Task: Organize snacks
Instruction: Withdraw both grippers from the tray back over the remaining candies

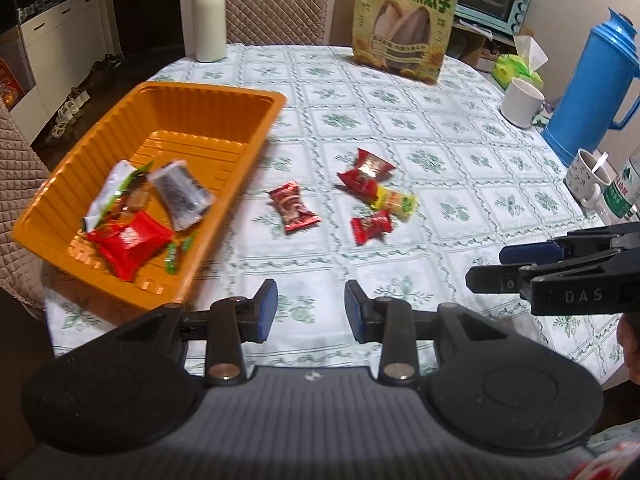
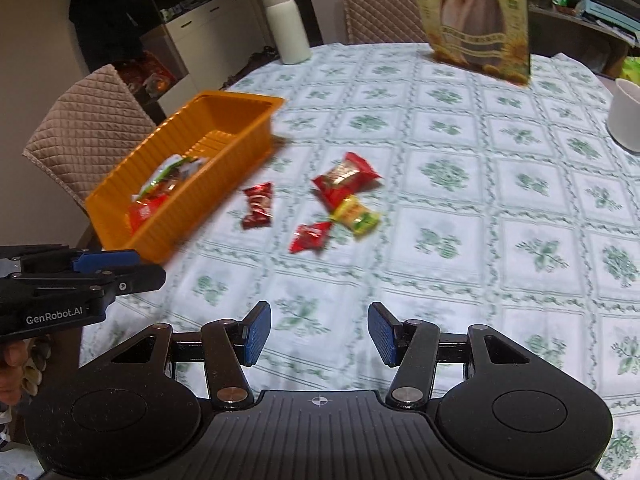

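Reaching for the four loose snacks on the desk (image 1: 440, 208), just beside the orange tray (image 1: 208, 94). Left gripper (image 1: 311, 306) and right gripper (image 2: 319, 332) both released, nothing between the pads. Best to take the dark red candy (image 1: 294, 207) nearest the tray first: lower squarely over its middle, pinch across the wrapper, avoid nudging the red packet (image 1: 366, 174), yellow candy (image 1: 396, 202) or small red candy (image 1: 370, 226).

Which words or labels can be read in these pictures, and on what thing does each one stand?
"山核桃味瓜子": big seed bag at the table's far side.
"DAS": side of right gripper.
"GenRobot.AI": side of left gripper.
Small print on the seed bag, snack wrappers and water bottle label: too blurred.
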{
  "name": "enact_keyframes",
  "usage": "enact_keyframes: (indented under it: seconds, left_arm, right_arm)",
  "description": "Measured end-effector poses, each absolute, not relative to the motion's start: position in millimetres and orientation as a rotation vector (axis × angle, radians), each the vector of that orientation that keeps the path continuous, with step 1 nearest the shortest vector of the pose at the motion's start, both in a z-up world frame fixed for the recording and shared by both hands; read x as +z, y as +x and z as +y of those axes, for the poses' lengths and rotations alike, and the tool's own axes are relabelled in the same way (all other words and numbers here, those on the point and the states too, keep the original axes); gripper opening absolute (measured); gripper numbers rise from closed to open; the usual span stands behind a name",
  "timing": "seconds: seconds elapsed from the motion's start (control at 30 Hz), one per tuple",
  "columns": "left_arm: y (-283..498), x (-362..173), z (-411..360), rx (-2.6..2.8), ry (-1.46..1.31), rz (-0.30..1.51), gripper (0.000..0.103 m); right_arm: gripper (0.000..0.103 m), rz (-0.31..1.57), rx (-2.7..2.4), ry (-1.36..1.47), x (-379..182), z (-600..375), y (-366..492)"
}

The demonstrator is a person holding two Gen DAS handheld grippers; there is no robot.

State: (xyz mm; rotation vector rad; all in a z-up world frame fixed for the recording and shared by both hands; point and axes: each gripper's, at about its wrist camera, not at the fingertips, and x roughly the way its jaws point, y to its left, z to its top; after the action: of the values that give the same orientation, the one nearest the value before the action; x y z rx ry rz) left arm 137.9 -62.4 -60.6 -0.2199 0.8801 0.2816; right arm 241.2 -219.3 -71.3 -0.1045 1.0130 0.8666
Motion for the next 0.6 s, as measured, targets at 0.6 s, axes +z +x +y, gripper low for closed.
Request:
enact_keyframes:
  seconds: [0.6]
  left_arm:
    - [197.5,-100.4,-89.4,0.237,-0.085,0.89,0.033]
  right_arm:
    - [0.054,1.043,0.807,-0.084,-92.3,-252.4,274.9]
